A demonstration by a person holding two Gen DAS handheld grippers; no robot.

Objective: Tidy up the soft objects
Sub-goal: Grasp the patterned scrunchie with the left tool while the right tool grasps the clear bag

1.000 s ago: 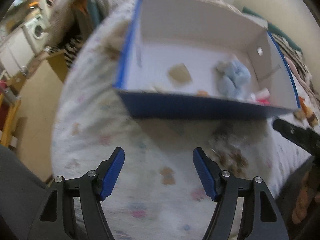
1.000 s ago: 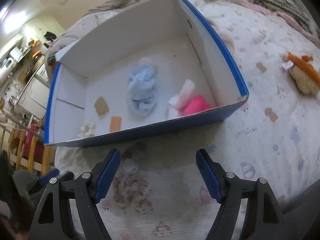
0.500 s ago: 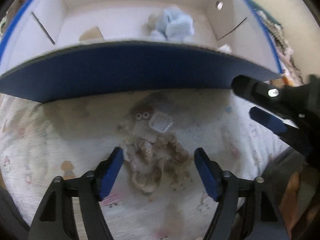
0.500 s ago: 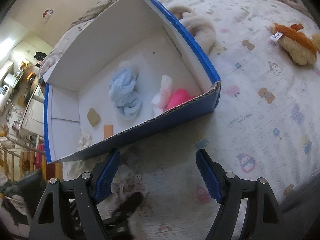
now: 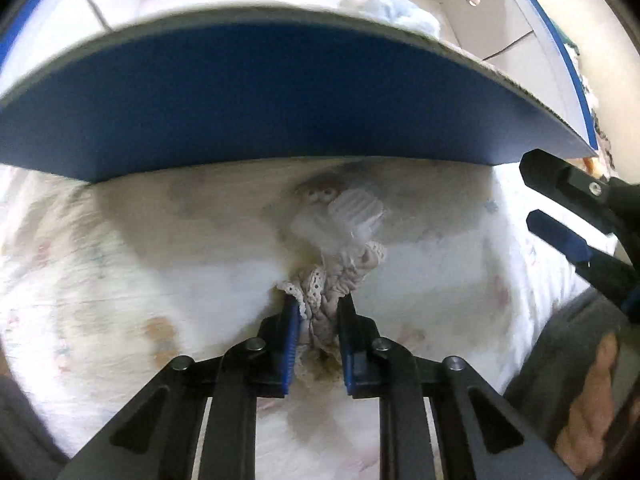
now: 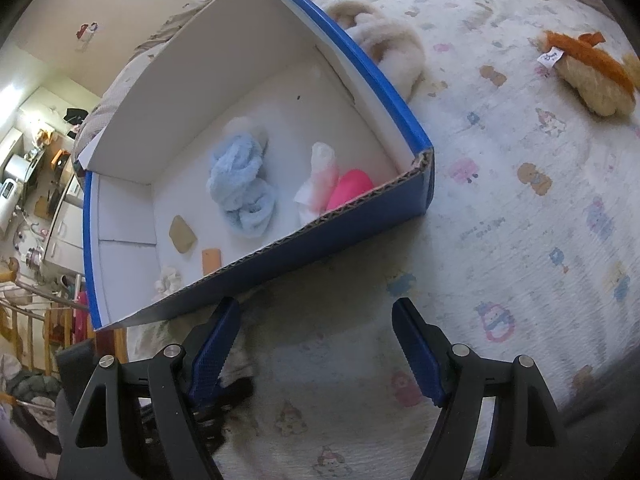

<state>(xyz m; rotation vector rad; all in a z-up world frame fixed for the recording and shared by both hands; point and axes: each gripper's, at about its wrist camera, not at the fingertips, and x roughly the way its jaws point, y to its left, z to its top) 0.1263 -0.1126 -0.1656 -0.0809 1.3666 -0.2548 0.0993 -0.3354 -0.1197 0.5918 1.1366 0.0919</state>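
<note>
My left gripper is shut on a small beige lace-trimmed soft toy with a white tag, on the printed bedspread just in front of the blue cardboard box. My right gripper is open and empty above the bedspread, before the box's near wall. Inside the box lie a light blue fluffy cloth, a pink and white soft item and a small white scrunchie. The right gripper's fingers show at the right edge of the left wrist view.
A cream fluffy toy lies against the box's far outer side. An orange and tan plush lies on the bedspread at the far right. Two tan patches mark the box floor. Furniture and a room lie past the bed's left edge.
My left gripper moved forward over the beige toy and closed on it. The right gripper stayed open and drew slightly closer to the box.
</note>
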